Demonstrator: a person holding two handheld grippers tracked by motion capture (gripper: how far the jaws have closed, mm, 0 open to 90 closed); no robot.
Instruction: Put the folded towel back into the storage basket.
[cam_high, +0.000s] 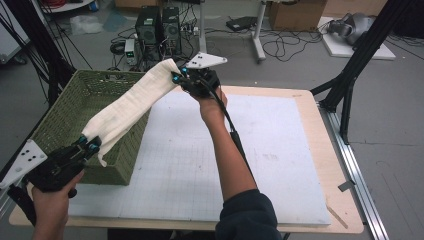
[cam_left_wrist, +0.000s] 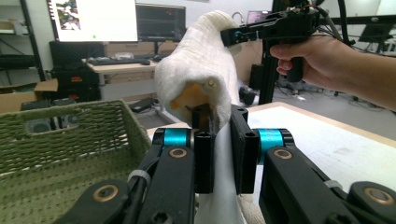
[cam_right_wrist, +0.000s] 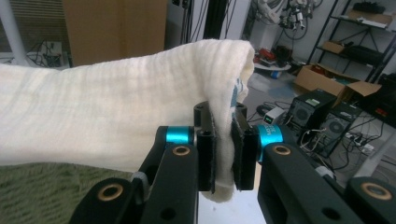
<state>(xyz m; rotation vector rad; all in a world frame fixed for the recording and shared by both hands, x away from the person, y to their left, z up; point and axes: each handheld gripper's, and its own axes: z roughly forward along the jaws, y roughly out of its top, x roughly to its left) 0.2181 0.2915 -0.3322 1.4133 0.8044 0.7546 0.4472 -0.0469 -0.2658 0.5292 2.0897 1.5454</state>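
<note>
High view: cloth stretched above basket, long axis running between left gripper and right gripper; both jaws clamped on its ends.

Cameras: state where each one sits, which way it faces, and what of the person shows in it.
High view: above the person's side, looking forward and down at the table; both forearms, left gripper, right gripper.
Left gripper view: rides the left gripper, facing the cloth; the other hand shows.
Right gripper view: rides the right gripper, facing the room.
Shared: the cloth, pinched at both ends above the green basket.
</note>
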